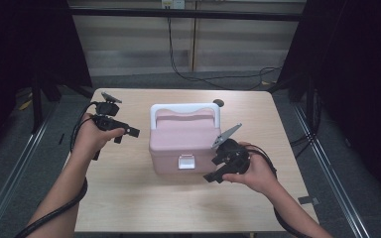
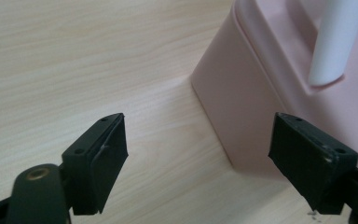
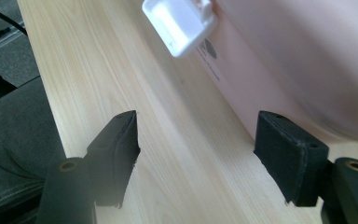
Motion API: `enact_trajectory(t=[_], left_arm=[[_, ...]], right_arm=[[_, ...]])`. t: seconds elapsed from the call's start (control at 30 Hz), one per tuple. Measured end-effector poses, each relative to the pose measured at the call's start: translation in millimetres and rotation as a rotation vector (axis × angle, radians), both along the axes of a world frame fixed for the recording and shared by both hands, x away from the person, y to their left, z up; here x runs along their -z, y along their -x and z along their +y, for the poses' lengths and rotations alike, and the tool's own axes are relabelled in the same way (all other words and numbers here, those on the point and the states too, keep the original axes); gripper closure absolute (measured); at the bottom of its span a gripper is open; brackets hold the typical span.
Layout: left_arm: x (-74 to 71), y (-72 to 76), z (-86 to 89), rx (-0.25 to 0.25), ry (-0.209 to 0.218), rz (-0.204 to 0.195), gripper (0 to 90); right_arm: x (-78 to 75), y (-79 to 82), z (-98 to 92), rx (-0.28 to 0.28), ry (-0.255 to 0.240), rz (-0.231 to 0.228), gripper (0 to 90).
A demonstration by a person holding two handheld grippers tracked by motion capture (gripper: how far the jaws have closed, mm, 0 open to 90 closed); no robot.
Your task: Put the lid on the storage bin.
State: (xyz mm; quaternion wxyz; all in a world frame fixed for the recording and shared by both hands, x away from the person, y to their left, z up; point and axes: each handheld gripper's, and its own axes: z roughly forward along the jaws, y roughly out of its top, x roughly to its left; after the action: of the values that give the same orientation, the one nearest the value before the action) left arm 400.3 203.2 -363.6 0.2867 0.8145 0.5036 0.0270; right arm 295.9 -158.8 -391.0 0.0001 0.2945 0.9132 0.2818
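A pink box (image 1: 183, 141) with a white handle (image 1: 184, 108) and a white front latch (image 1: 186, 162) stands shut in the middle of the wooden table (image 1: 129, 198). My left gripper (image 1: 128, 134) hovers just left of the box, open and holding nothing. In the left gripper view its jaws (image 2: 198, 123) are spread wide, with the box's side wall (image 2: 242, 107) and the handle (image 2: 335, 42) ahead on the right. My right gripper (image 1: 214, 172) is open at the box's front right corner. Its own view (image 3: 198, 119) shows the latch (image 3: 179, 23) raised off the front wall (image 3: 284, 56).
A small dark round spot (image 1: 219, 103) sits on the table behind the box. Black cables (image 1: 213, 79) trail over the grey floor beyond the far edge. Dark curtains and metal rails (image 1: 322, 144) flank the table on both sides.
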Motion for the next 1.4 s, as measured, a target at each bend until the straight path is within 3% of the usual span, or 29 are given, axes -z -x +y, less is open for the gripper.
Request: enact_trajectory(t=[0.17, 0.4, 0.63, 1.4], left_arm=[[8.8, 4.2, 5.1, -0.006, 0.004, 0.000, 16.9], [21.1, 10.5, 9.7, 0.010, 0.005, 0.018, 16.9], [34.4, 17.0, 15.8, 0.016, 0.006, 0.040, 16.9], [84.4, 36.6, 39.8, 0.010, 0.031, 0.033, 18.0]], right_arm=[[-1.4, 1.2, -11.9, 0.015, -0.018, -0.022, 28.8], [9.6, 3.7, -30.2, 0.042, -0.009, 0.009, 27.0], [15.9, 5.6, -45.3, 0.063, -0.011, 0.005, 27.1], [49.5, 18.8, -83.3, 0.136, -0.030, -0.009, 24.8]])
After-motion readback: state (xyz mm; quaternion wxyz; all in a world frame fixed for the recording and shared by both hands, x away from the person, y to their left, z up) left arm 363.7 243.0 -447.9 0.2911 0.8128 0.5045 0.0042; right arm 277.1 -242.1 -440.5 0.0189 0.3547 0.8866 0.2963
